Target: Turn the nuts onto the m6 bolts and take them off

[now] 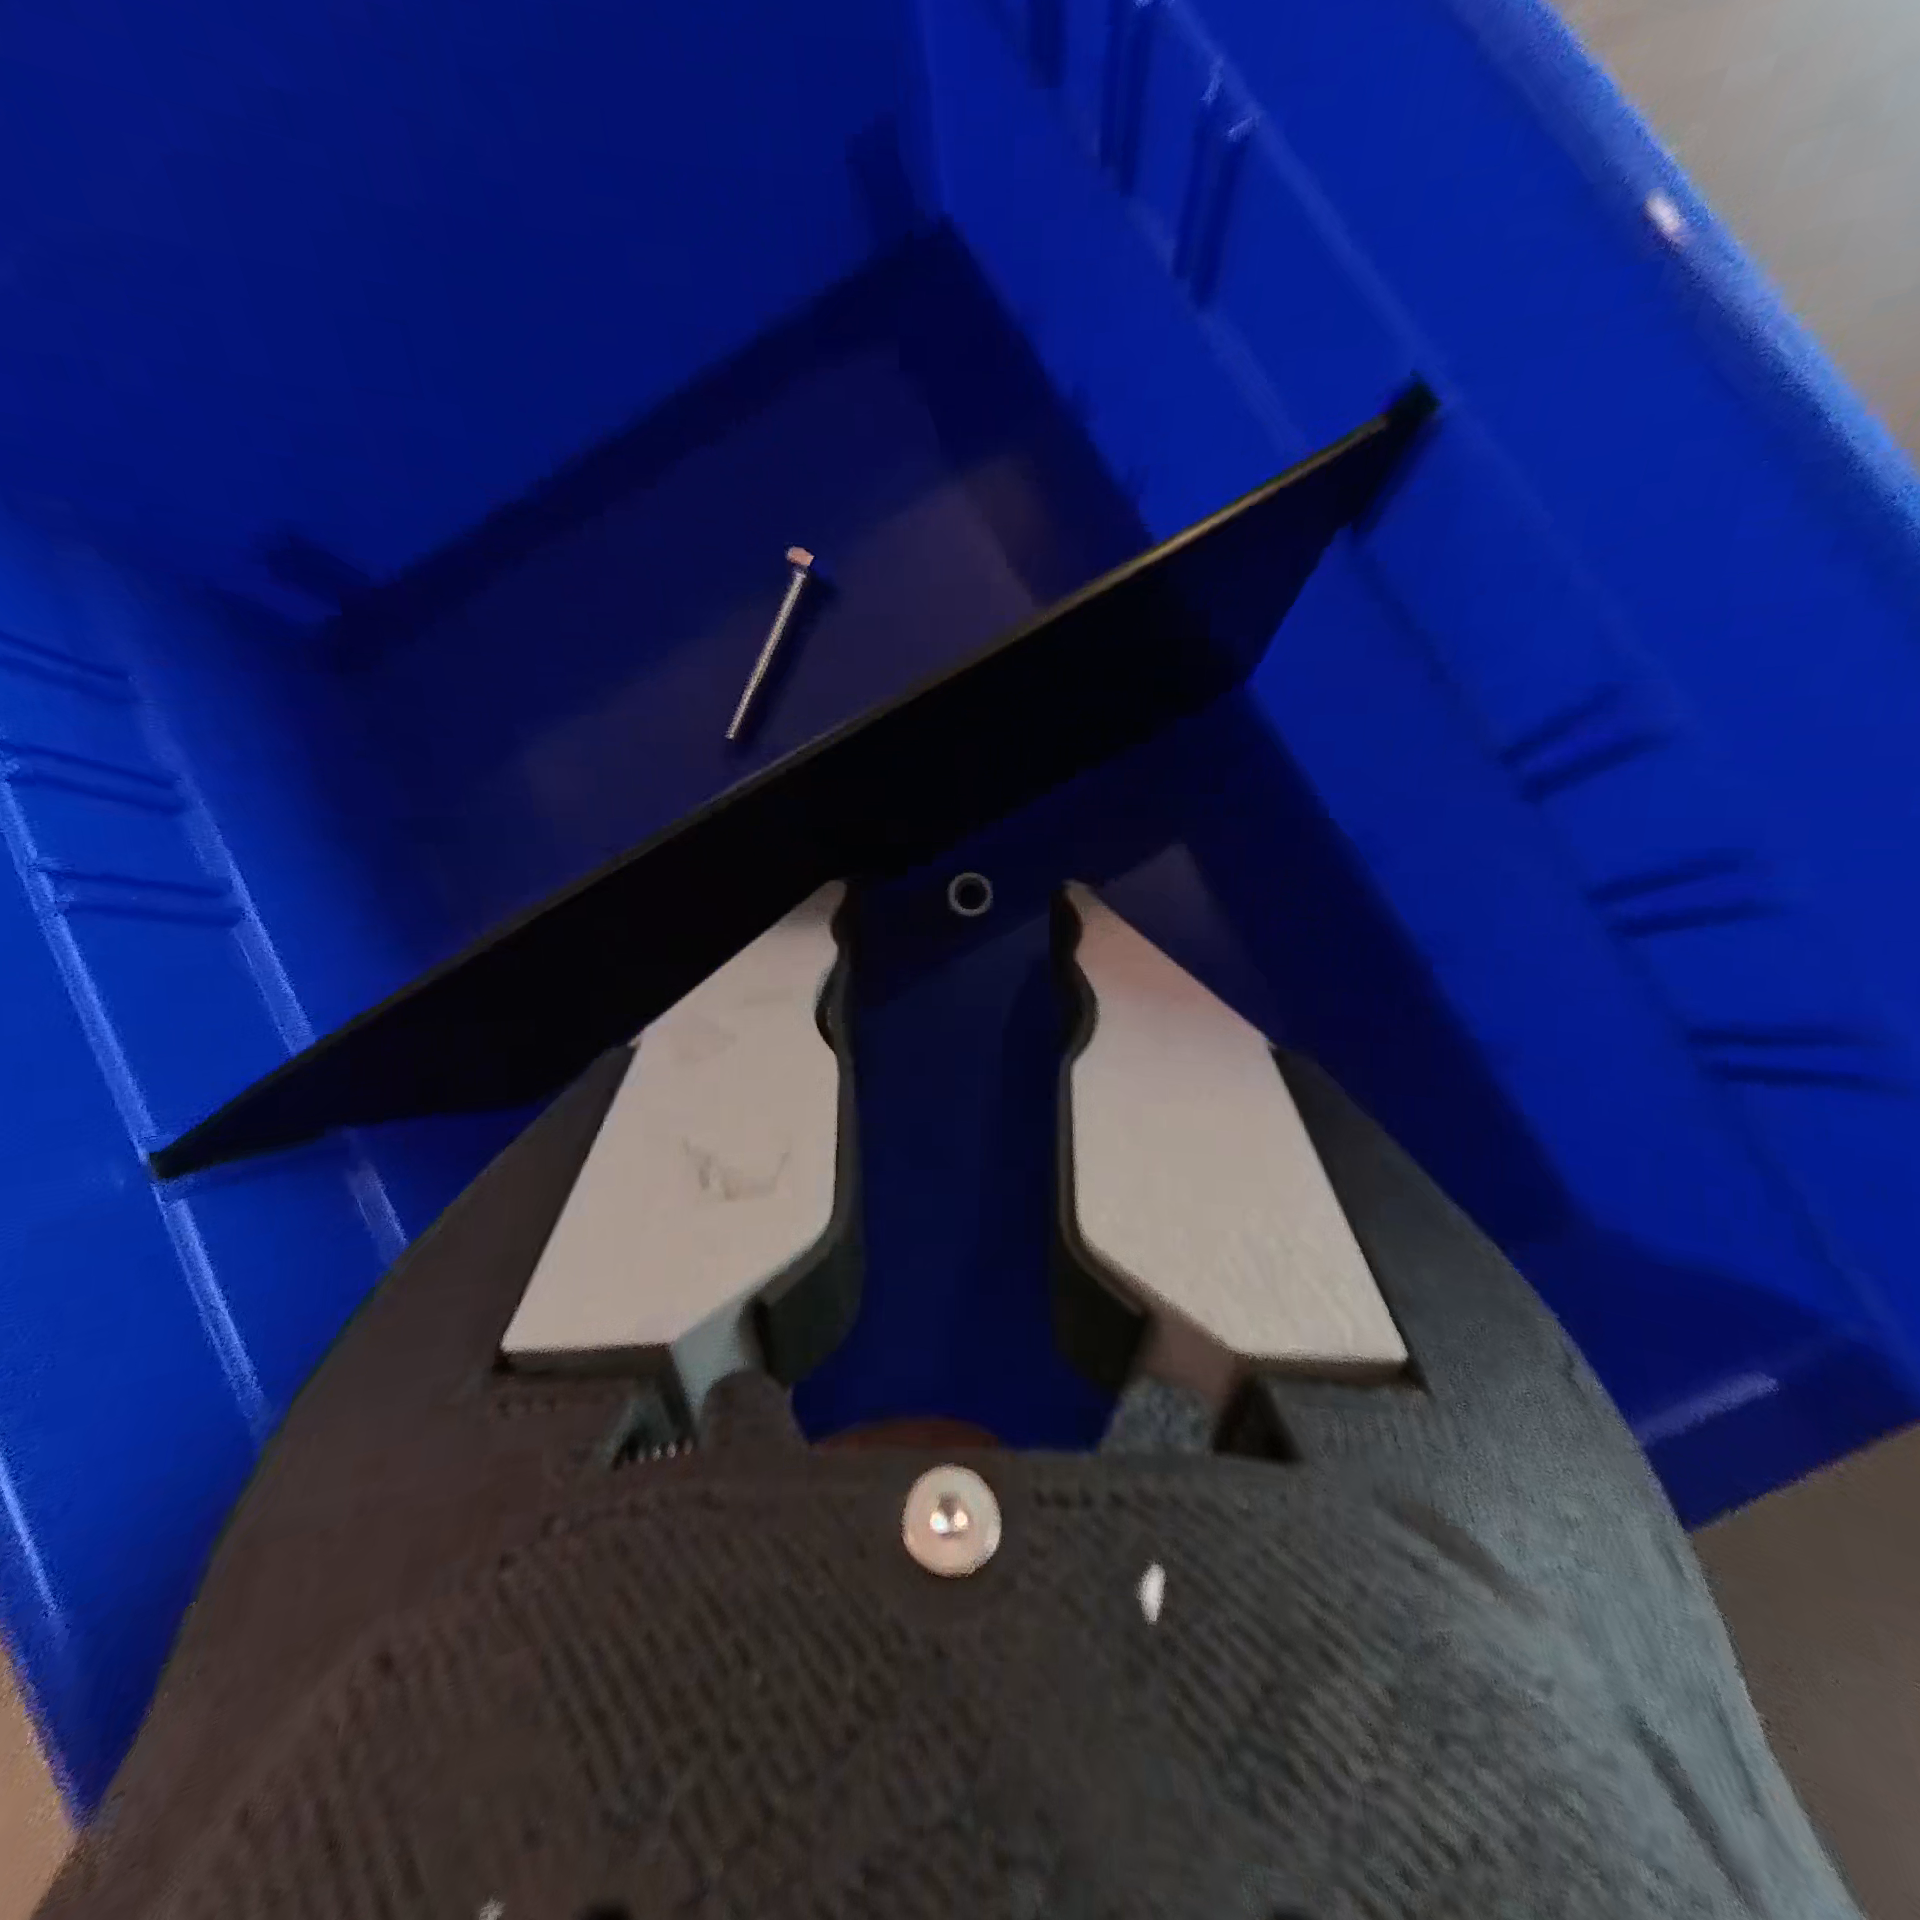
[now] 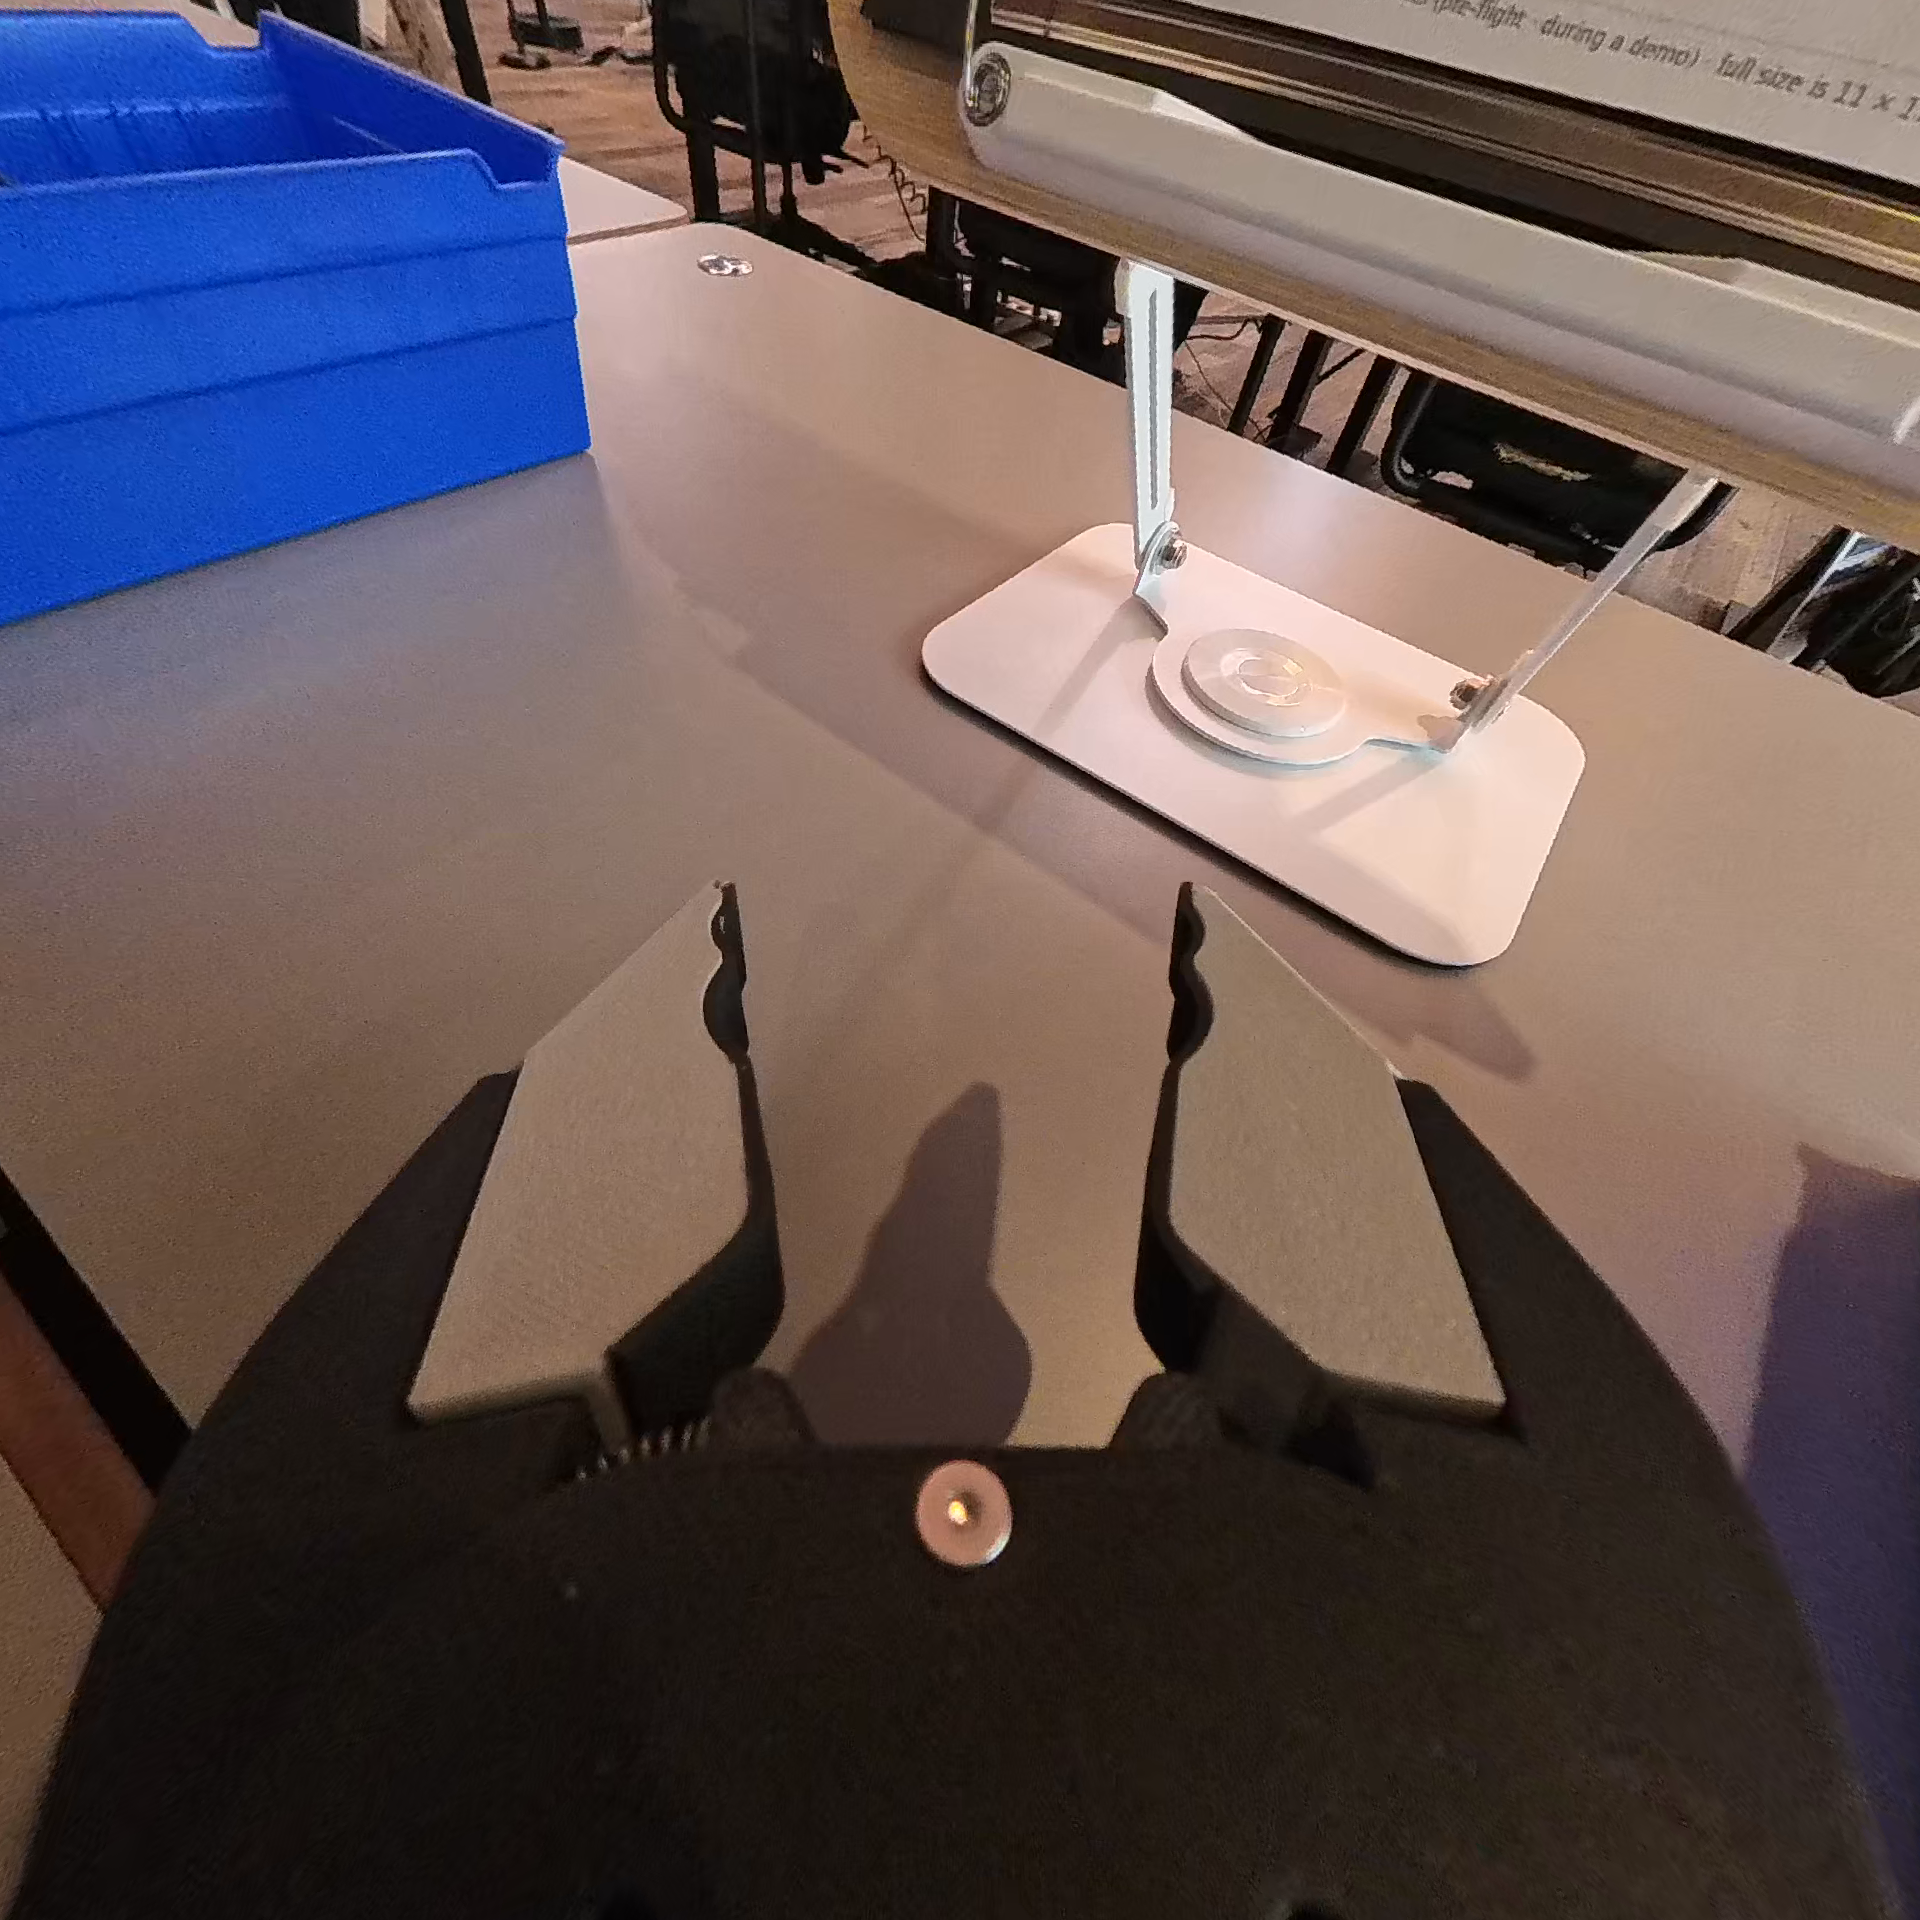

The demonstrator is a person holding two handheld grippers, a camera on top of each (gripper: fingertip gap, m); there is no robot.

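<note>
In the left wrist view I look down into a blue bin (image 1: 1558,520) split by a black divider (image 1: 831,831). A thin metal bolt (image 1: 769,644) lies on the bin floor beyond the divider. A small dark nut (image 1: 970,894) lies on the floor on the near side, just ahead of my left gripper (image 1: 954,896), whose jaws are open and hold nothing. In the right wrist view my right gripper (image 2: 956,899) is open and empty above the grey table (image 2: 520,727). The blue bin (image 2: 260,343) stands at the far left there.
A white metal stand (image 2: 1247,727) with a flat base sits on the table ahead and right of my right gripper, holding a tilted board with a paper sheet (image 2: 1455,208) overhead. Chairs and cables lie beyond the table's far edge. Some 40 cm of space lies between my two pairs of fingers.
</note>
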